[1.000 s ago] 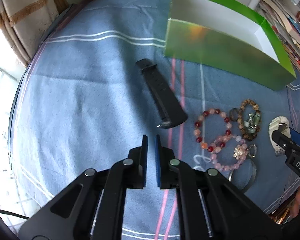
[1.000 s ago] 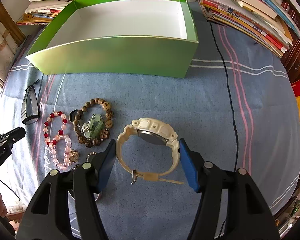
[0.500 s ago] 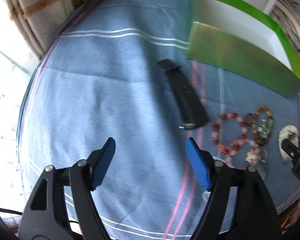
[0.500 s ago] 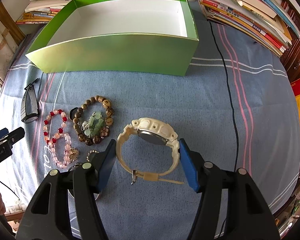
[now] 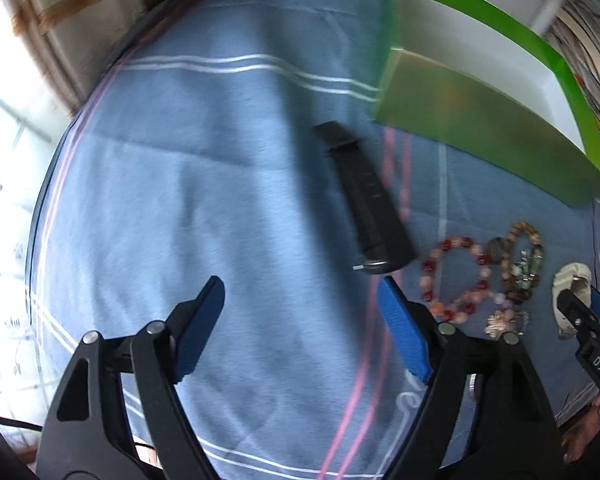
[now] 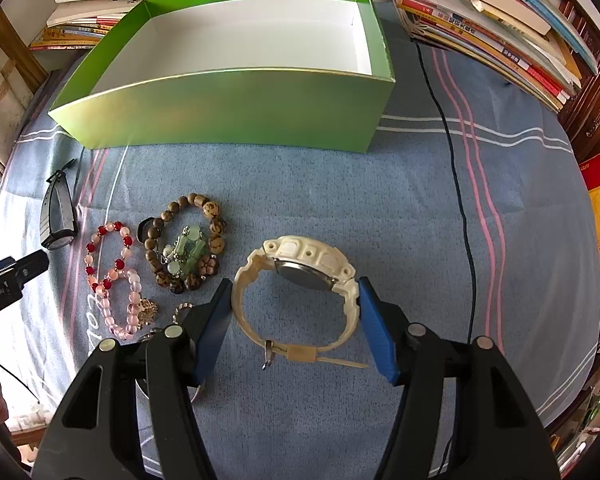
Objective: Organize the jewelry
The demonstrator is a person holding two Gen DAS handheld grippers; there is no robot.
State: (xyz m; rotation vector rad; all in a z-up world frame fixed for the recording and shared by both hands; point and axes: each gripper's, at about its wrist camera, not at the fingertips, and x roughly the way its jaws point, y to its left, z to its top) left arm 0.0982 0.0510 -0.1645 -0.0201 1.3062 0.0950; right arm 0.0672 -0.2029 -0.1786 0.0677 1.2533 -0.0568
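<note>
Across the blue striped cloth that covered the table, the jewelry lay in a loose row in front of the open green cardboard box with a white inside. Farthest left was the black watch with a dark strap, lying flat and well apart from the box's front wall. Just beside it sat the bracelet of red and pale pink round beads, looped against a second strand of pink beads with a small gold charm. Next came the brown wooden bead bracelet, with a cluster of pale green stone pieces inside its ring. Right of that stood the cream plastic wristwatch, on its side with the strap buckled in a loop. The left tool hung over bare cloth near the black watch's lower end; its blue-padded jaws had just been opening and stood spread wide with nothing between them. The right tool had its blue pads at either side of the cream wristwatch's strap loop, and I could not tell whether they pressed on it. Stacked books lined the far right edge.
</note>
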